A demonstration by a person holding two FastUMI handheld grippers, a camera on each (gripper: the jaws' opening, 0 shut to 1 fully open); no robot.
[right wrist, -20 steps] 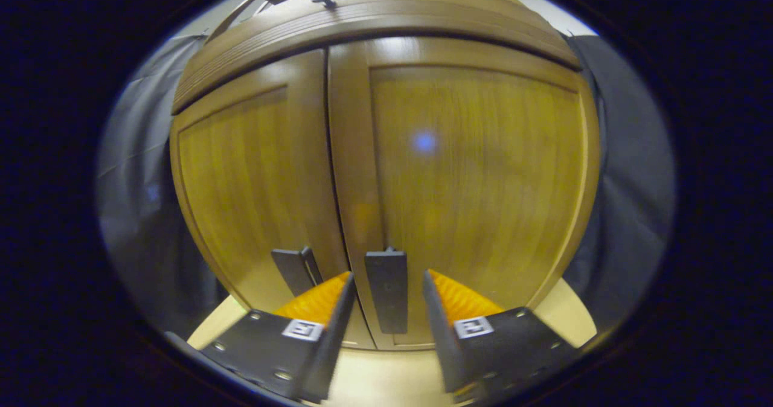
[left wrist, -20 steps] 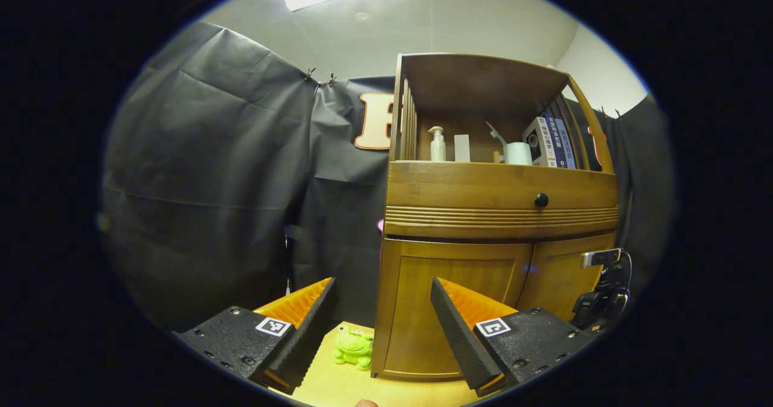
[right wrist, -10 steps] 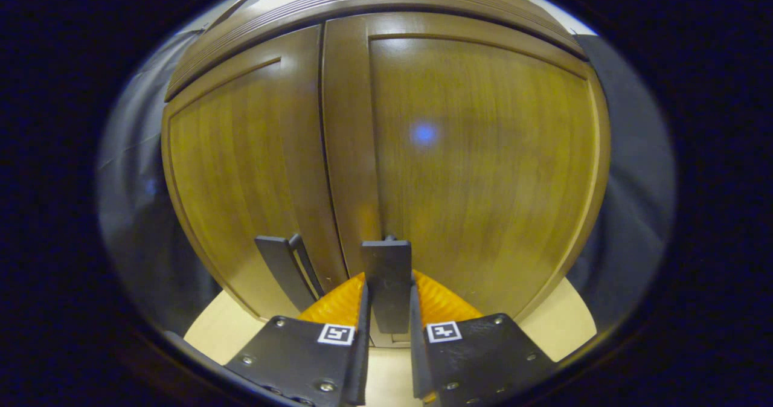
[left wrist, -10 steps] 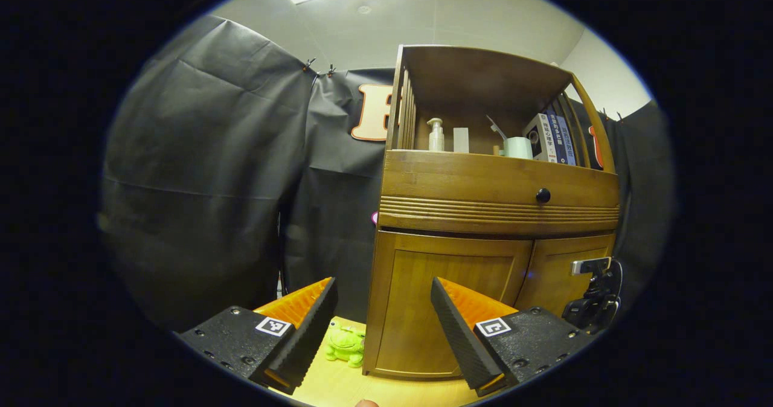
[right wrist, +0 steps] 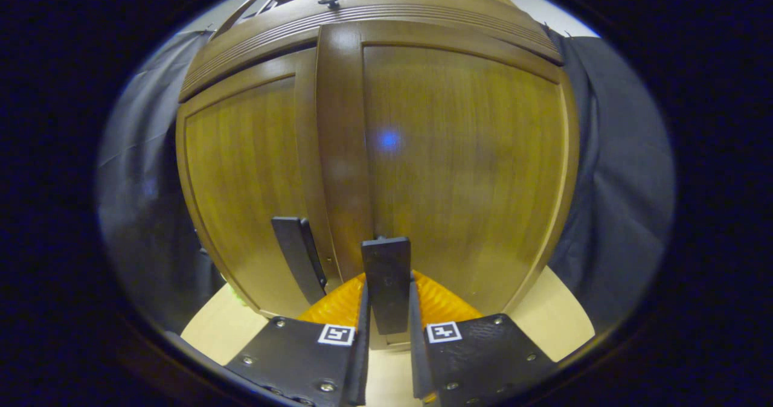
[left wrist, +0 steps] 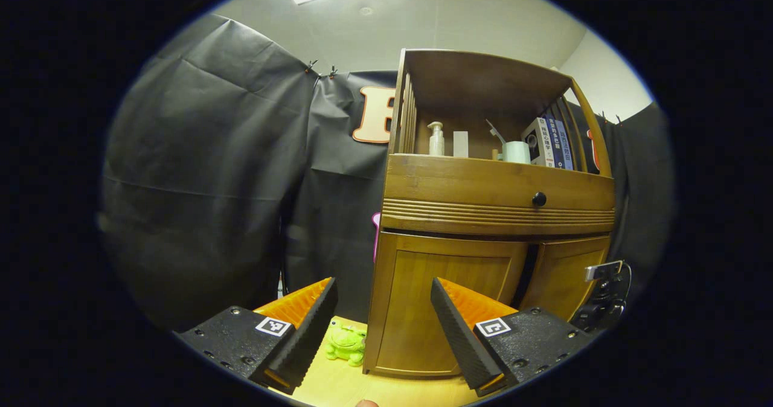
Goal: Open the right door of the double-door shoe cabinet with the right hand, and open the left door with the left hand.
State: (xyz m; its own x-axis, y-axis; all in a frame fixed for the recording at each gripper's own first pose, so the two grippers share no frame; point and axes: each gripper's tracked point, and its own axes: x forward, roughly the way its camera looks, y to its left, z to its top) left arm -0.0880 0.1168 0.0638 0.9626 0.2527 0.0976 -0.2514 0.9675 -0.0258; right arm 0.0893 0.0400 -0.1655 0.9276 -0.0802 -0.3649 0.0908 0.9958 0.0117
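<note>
The wooden shoe cabinet (left wrist: pixel 495 183) stands ahead and right of my left gripper (left wrist: pixel 381 286), which hangs open and empty a good way in front of the left door (left wrist: pixel 444 304). The right door (left wrist: pixel 564 277) stands slightly ajar, with a dark gap beside it. In the right gripper view, my right gripper (right wrist: pixel 386 286) is shut on the right door's dark vertical handle (right wrist: pixel 386 274). The right door (right wrist: pixel 465 165) has swung out a little and its edge overlaps the left door (right wrist: pixel 241 177). The left door's handle (right wrist: pixel 296 262) is free. The right gripper (left wrist: pixel 604 292) also shows at the far right.
A green frog toy (left wrist: pixel 345 345) lies on the light wooden floor (left wrist: pixel 338 383) by the cabinet's left corner. Above the doors is a drawer with a black knob (left wrist: pixel 539 199). The open shelf holds a pump bottle (left wrist: pixel 436 139), a cup (left wrist: pixel 516 151) and books (left wrist: pixel 552 142).
My right gripper shut on the right door's handle and has pulled that door slightly outward; a dark gap now shows between the doors. My left gripper stayed open and barely moved.
</note>
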